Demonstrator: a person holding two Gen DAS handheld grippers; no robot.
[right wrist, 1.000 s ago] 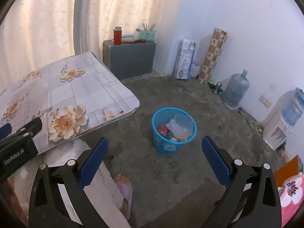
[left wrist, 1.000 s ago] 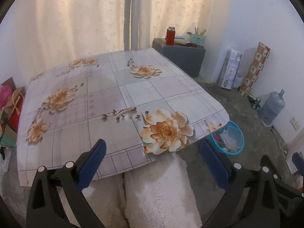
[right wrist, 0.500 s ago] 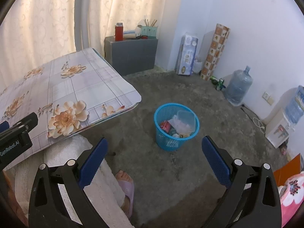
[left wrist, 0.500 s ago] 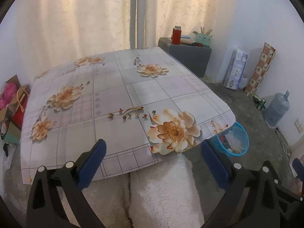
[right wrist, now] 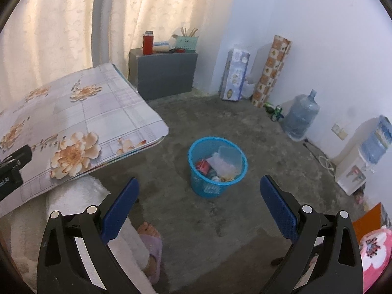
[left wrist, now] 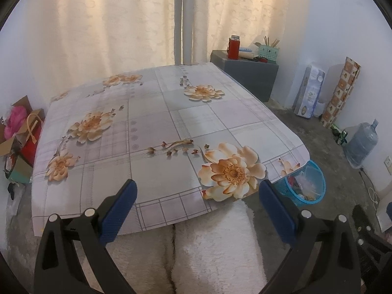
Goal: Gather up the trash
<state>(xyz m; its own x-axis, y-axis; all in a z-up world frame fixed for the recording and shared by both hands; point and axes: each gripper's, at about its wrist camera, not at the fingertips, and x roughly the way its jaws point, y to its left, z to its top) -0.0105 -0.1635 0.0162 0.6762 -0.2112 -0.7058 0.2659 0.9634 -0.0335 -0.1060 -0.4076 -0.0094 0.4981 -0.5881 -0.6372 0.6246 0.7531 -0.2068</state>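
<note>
Standing upright on the concrete floor, mouth up, the round blue mesh plastic wastebasket (right wrist: 217, 165) holds wrappers and what looks like a clear lid, just off the corner of the table with the flowered oilcloth (left wrist: 156, 132), handy for drops. The left gripper (left wrist: 196, 207) and right gripper (right wrist: 199, 202) hover spread wide, empty.

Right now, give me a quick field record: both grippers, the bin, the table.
left gripper: open, empty, over the table's near edge
right gripper: open, empty, above the floor, facing the bin
round blue plastic mesh bin: upright on the floor, holds trash
table with flowered vinyl cloth: no trash visible
</note>
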